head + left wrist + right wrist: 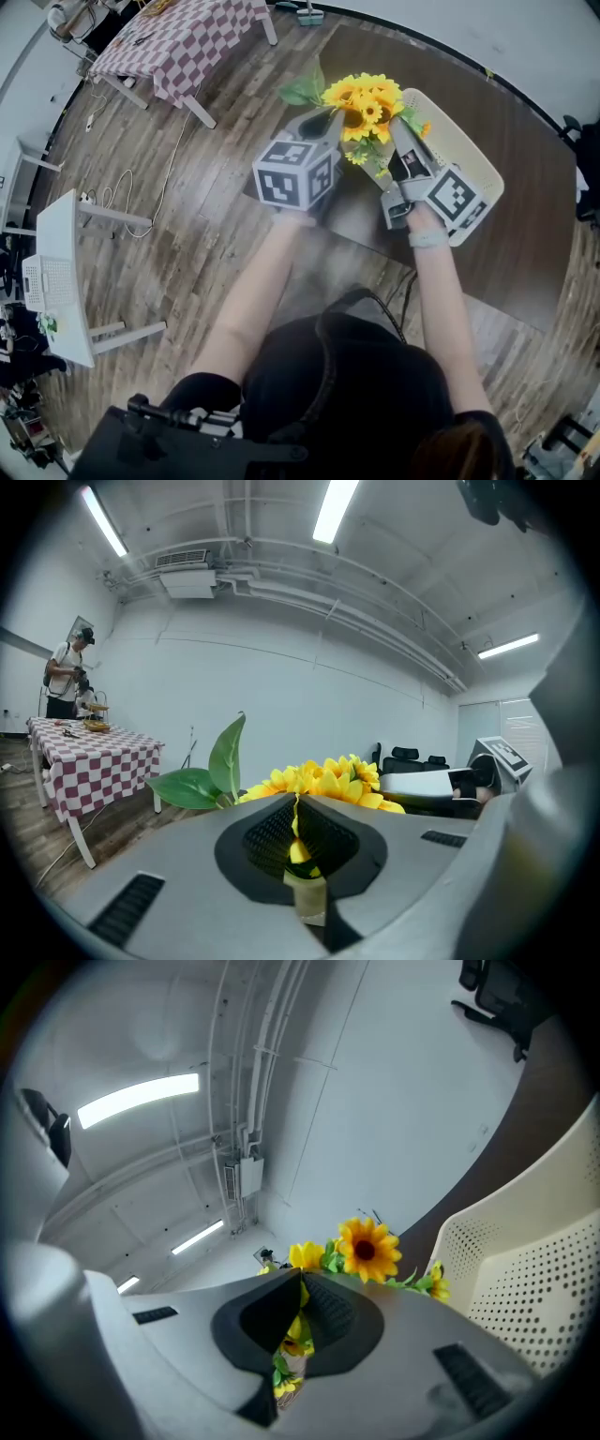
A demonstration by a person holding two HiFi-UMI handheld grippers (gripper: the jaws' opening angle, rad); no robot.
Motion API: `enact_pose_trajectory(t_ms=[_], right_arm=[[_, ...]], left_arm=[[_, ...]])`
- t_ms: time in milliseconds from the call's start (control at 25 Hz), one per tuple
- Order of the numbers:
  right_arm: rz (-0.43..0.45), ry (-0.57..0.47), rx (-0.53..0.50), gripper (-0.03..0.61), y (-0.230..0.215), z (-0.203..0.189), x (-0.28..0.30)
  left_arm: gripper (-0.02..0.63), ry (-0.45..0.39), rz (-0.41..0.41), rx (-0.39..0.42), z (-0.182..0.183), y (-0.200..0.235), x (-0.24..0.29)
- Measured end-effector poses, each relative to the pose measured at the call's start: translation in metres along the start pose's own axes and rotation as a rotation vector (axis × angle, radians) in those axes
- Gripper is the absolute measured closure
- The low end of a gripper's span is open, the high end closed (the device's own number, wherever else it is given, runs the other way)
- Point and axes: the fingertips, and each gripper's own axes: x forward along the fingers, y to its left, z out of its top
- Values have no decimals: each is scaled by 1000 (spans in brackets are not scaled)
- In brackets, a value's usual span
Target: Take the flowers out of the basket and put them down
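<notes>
A bunch of yellow sunflowers with green leaves is held up over the dark round table, at the near-left end of the cream perforated basket. My left gripper is shut on the bunch from the left; petals and stem show between its pads, with the blooms just beyond. From the right, my right gripper is also shut on the bunch, and flower bits sit between its jaws. One sunflower stands above the basket wall.
A table with a red-checked cloth stands at the far left, and a person works beside it. A white stand and cables are on the wooden floor. Black chairs line the far wall.
</notes>
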Motion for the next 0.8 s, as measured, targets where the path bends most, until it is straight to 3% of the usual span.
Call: enact_pose_trajectory(t_ms=[200,800], right_arm=[[34,-2,27,575,14,-20,28],[-62,32,-15,575,6,-87,70]], left_arm=[[607,-1,3,-13,2,34,-10],[607,27,-5,-18,-29,106,-31]])
